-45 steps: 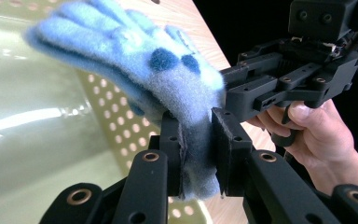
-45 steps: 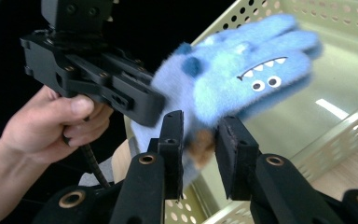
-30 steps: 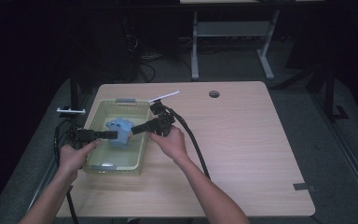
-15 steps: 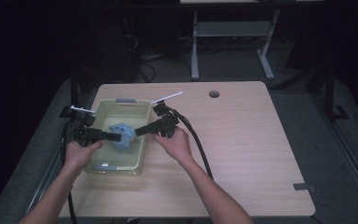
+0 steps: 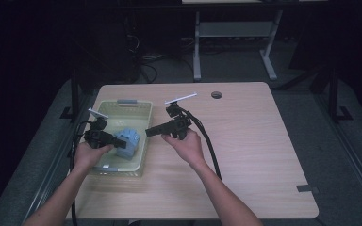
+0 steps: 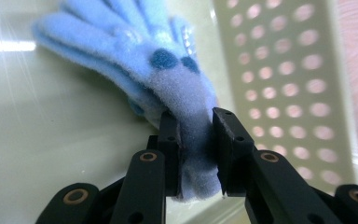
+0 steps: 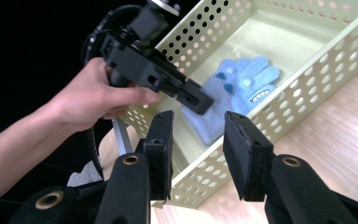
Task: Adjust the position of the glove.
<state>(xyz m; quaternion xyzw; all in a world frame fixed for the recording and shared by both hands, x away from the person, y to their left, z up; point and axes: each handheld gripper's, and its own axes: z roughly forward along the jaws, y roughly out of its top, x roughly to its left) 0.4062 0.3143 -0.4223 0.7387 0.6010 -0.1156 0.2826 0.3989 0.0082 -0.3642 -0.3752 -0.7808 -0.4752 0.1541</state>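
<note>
A light blue fleece glove (image 5: 128, 141) with dark spots lies in the pale green perforated basket (image 5: 122, 105) at the table's left. My left gripper (image 5: 119, 142) is shut on the glove's cuff (image 6: 193, 140), low over the basket floor, and the fingers (image 6: 121, 42) fan away from the jaws. My right gripper (image 5: 149, 132) hovers by the basket's right rim; its jaws have just been opening and stand open with nothing between them (image 7: 196, 126). Beyond them the right gripper view has the glove (image 7: 242, 81), the basket wall (image 7: 307, 88) and the left gripper (image 7: 198, 100).
The wooden table (image 5: 264, 141) stretches to the right of the basket, with a round cable hole (image 5: 216, 94) near its far edge and a strip of tape (image 5: 306, 189) at the front right. A desk frame (image 5: 231, 33) stands behind on the dark floor.
The right gripper has drawn back to the right, away from the glove, with its jaws wider apart. The left gripper has sunk lower into the basket with the glove.
</note>
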